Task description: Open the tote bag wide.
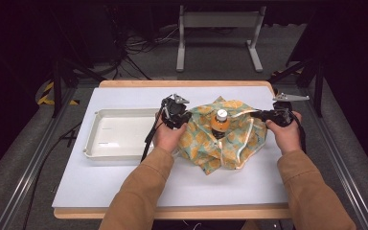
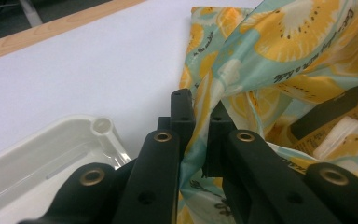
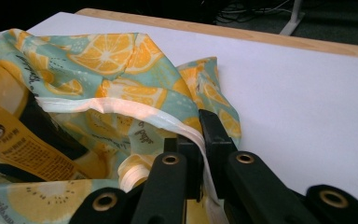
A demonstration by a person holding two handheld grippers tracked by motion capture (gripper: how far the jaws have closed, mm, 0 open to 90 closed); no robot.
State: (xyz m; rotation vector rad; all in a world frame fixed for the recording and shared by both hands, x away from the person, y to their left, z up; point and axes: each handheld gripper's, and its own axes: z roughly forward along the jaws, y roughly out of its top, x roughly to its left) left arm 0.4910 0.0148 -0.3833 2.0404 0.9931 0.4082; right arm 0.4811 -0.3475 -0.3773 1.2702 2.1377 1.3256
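both claws pinch the fruit-print bag (image 1: 225, 139) — left claw (image 1: 176, 114) its left edge, right claw (image 1: 279, 115) its right — with the bottle (image 1: 220, 122) upright inside; next, lower it to the desk (image 1: 124, 182).

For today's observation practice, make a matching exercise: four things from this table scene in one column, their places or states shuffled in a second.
Things:
1. left gripper
2. right gripper
3. orange bottle
4. white tray

States:
A. upright inside the bag
B. bare, left of the bag
C. shut on the citrus-print bag at its left edge
D. shut on the bag's white-trimmed rim

Pairs: 1-C, 2-D, 3-A, 4-B
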